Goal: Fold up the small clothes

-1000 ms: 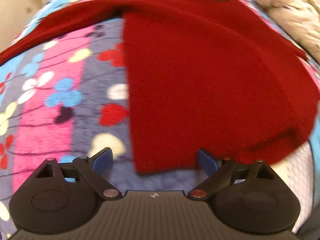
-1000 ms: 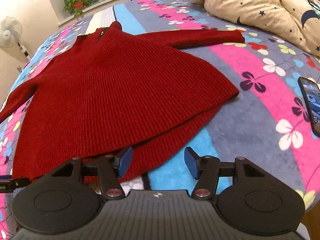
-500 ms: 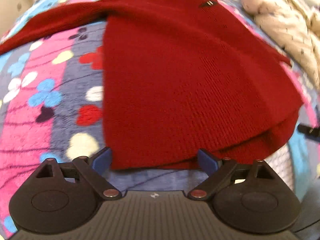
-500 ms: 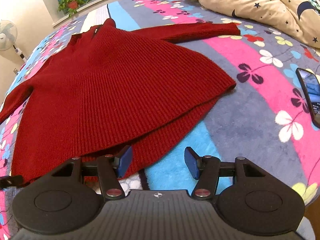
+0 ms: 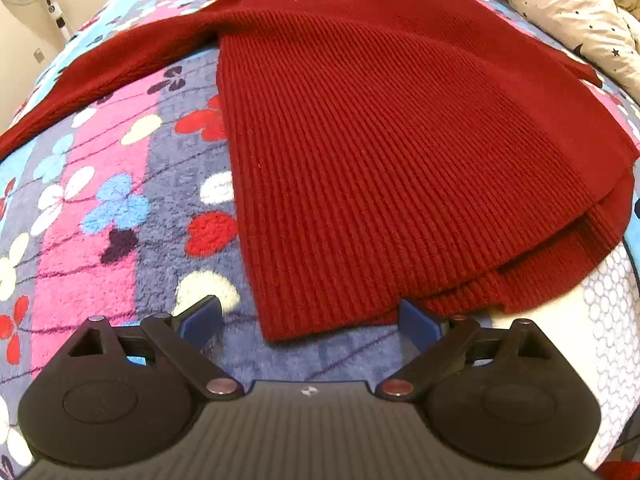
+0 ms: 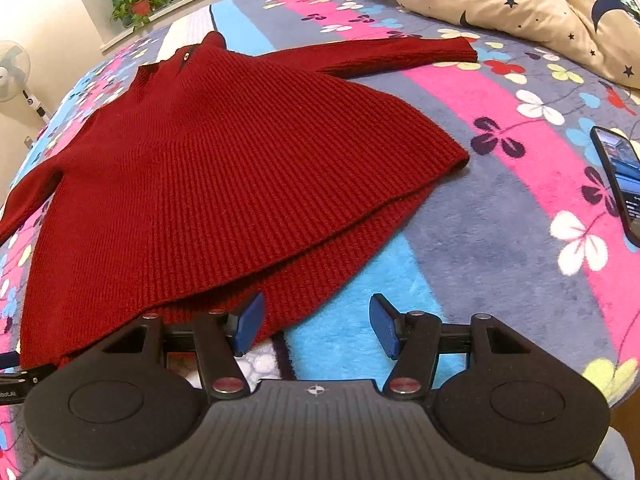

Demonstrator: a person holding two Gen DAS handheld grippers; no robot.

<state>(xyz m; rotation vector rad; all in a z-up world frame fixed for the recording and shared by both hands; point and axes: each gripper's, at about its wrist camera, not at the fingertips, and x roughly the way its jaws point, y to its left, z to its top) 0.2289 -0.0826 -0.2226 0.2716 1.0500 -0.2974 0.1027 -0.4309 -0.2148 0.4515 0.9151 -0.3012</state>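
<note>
A dark red ribbed knit sweater (image 5: 380, 152) lies flat on the floral blanket, collar far, hem near, both sleeves spread out sideways; it also shows in the right wrist view (image 6: 224, 184). My left gripper (image 5: 310, 320) is open and empty, its blue pads either side of the hem's near left corner. My right gripper (image 6: 316, 326) is open and empty at the hem's right part, its left pad (image 6: 248, 322) over the hem edge. The right sleeve (image 6: 400, 54) stretches toward the duvet.
A floral fleece blanket (image 6: 500, 216) covers the bed. A star-print cream duvet (image 6: 520, 12) is bunched at the far right. A phone (image 6: 618, 180) lies at the right edge. A fan (image 6: 12, 68) and a potted plant (image 6: 138, 2) stand beyond the bed.
The left gripper has shifted sideways along the hem and now frames its left corner. The right gripper has edged slightly closer to the hem. Both stay open.
</note>
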